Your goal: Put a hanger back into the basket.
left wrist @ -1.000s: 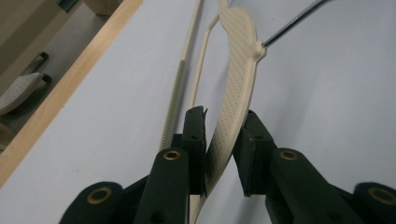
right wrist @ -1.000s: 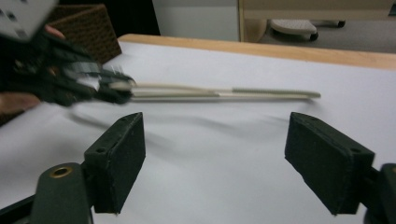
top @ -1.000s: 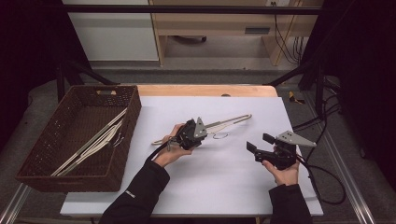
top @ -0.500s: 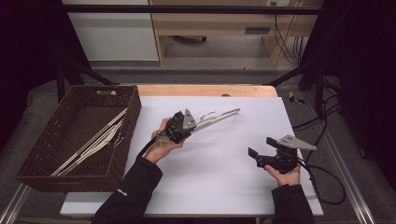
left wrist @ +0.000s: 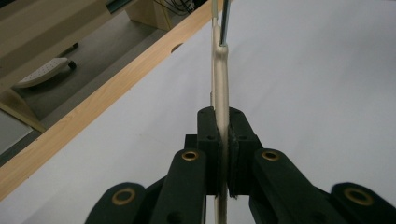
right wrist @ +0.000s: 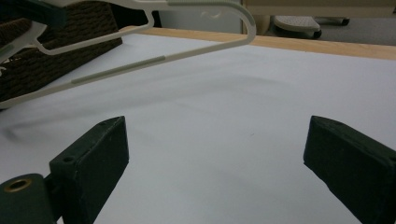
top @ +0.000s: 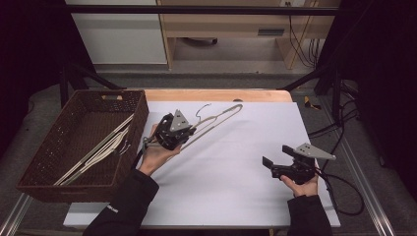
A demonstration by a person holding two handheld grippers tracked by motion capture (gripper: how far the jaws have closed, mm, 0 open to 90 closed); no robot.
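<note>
Our left hand-held gripper [top: 173, 132] clamps its black jaws on a slim cream hanger [top: 216, 119], lifted over the white surface [top: 236, 167] at centre frame. The hanger's thin wire hook [top: 200, 108] is hard to make out. Lower right, our right hand-held gripper [top: 275, 164] has just been opening, nothing between its jaws. At left, a woven brown basket [top: 59, 147] holds more hangers [top: 96, 152].

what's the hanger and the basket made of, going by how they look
Hanger: looks like smooth cream plastic, matte, with grey strips that may be rubber grip, and a thin metal hook.
Basket: dark brown woven wicker or rattan, judging by the visible weave; it could be an imitation.
</note>
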